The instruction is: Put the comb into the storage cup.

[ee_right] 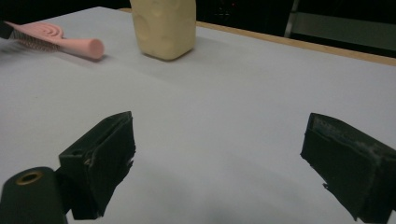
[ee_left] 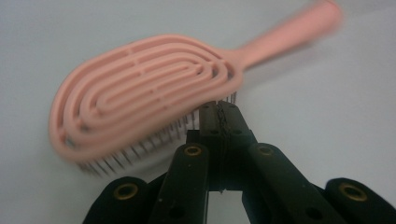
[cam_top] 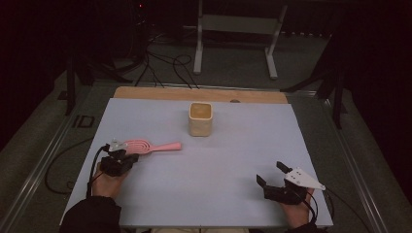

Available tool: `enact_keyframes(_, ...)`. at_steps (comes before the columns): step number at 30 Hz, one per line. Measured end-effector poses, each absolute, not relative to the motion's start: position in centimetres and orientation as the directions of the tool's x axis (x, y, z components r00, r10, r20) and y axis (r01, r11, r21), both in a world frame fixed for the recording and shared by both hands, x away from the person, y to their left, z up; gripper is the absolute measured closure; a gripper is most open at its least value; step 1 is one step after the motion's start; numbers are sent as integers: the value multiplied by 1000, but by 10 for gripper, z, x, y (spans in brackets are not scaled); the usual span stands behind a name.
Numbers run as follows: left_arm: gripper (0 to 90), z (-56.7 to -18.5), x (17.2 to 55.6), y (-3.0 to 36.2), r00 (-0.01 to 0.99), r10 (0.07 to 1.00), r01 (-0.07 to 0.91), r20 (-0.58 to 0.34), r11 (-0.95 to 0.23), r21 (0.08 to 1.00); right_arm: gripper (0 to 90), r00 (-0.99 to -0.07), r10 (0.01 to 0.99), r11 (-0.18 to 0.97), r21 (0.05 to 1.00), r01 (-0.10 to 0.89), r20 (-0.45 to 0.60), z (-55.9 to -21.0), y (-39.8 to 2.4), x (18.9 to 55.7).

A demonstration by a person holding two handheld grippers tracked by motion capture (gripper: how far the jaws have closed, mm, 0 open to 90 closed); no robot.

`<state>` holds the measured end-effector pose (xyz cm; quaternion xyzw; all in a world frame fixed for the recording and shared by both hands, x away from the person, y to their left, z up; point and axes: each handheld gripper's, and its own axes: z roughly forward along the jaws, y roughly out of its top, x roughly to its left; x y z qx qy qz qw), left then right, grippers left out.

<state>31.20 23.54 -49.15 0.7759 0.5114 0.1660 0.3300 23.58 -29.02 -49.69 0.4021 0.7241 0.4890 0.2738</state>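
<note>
High view, left gripper: the left gripper (cam_top: pixel 120 156) has its jaws pressed together with nothing between them, its tips right at the near edge of the pink hairbrush (cam_top: pixel 148 145).
High view, brush place: the hairbrush lies flat just ahead of this gripper, its head nearest the tips and its handle running off to the right.
High view, right gripper: the right gripper (cam_top: pixel 272 175) rests released, jaws spread, well apart from the brush.
High view, container: the cream cup (cam_top: pixel 200 118) stands upright, far ahead of both grippers; nothing can be made out inside it.
High view, risk: closed tips would likely shove the brush across the smooth white table (cam_top: pixel 218 160) instead of taking hold.
Left gripper view, jaws: clenched, pads meeting, with the tips touching or almost touching the bristles under the brush head (ee_left: pixel 140 93).
Left gripper view, risk: a grip begun here may catch only bristles; the head could tip or skid away.
Right gripper view, jaws: wide apart over bare table.
Right gripper view, brush: its handle end (ee_right: pixel 86 46) lies far ahead to the left.
Right gripper view, container: the cup (ee_right: pixel 163 25) stands ahead beside that handle; its opening is cut off, so contents cannot be told.
Right gripper view, risk: a brush swung carelessly could knock the cup over.
</note>
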Motion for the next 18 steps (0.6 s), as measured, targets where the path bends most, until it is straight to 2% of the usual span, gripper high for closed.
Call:
enact_keyframes(8,898,-487,342,233,375,926,720,-46,-259,644,94,-525,851,200,927,317,-4,-497,-290,236)
enact_keyframes(18,898,-483,360,229,351,936,731,-31,-253,634,95,-526,851,203,926,318,-6,-497,-290,236)
